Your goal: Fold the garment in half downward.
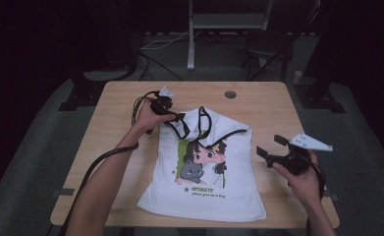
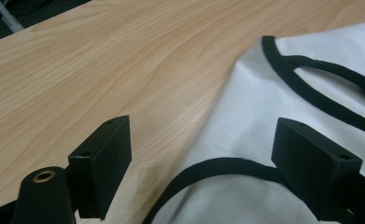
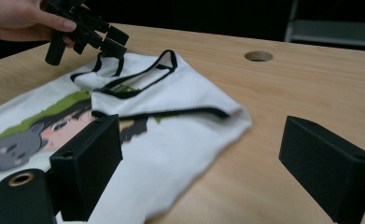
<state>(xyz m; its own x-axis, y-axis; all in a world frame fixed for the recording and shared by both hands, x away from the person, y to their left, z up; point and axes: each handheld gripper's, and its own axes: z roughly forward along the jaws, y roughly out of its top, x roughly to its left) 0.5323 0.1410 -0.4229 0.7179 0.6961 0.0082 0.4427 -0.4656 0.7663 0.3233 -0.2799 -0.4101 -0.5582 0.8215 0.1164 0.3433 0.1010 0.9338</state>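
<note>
the soft, limp white cotton tank top with black trim point(image 1: 204, 167) should bunch easily, so the wide-open left gripper point(image 1: 176, 118) best pinches its black strap, while the right gripper point(image 1: 268, 147) hovers wide beside it over the wooden counter point(image 1: 121, 103).

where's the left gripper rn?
In the high view the left gripper sits left of centre, at the far-left shoulder of the white tank top, jaws open over its black-trimmed strap, near the table.
</note>
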